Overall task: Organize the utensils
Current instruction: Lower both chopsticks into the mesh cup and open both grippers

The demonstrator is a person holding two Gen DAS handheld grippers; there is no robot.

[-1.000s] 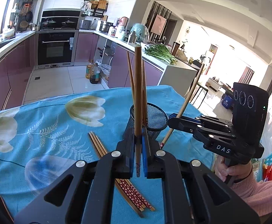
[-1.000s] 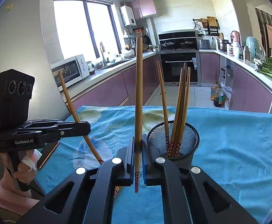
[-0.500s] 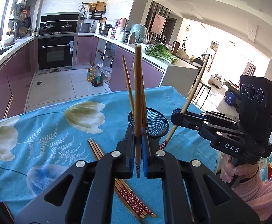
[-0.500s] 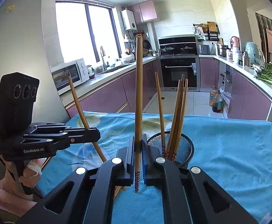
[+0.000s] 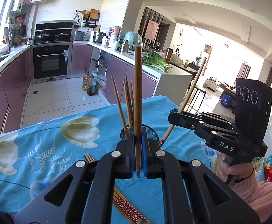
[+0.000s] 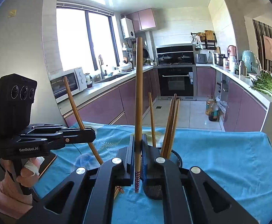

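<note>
Left wrist view: one upright chopstick [image 5: 137, 100] is clamped by the left gripper [image 5: 137, 160] above the mesh cup [image 5: 152, 133]. Another chopstick [image 6: 138, 102] is pinched by the right gripper [image 6: 138, 165]. Spare chopsticks [image 5: 130, 210] lie on the tablecloth [image 5: 42, 140].

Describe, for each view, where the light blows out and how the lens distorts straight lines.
Left wrist view: the living room behind the right gripper is overexposed; ceiling lines bow. Right wrist view: the window glares white; the refrigerator edge curves, corners darken.
</note>
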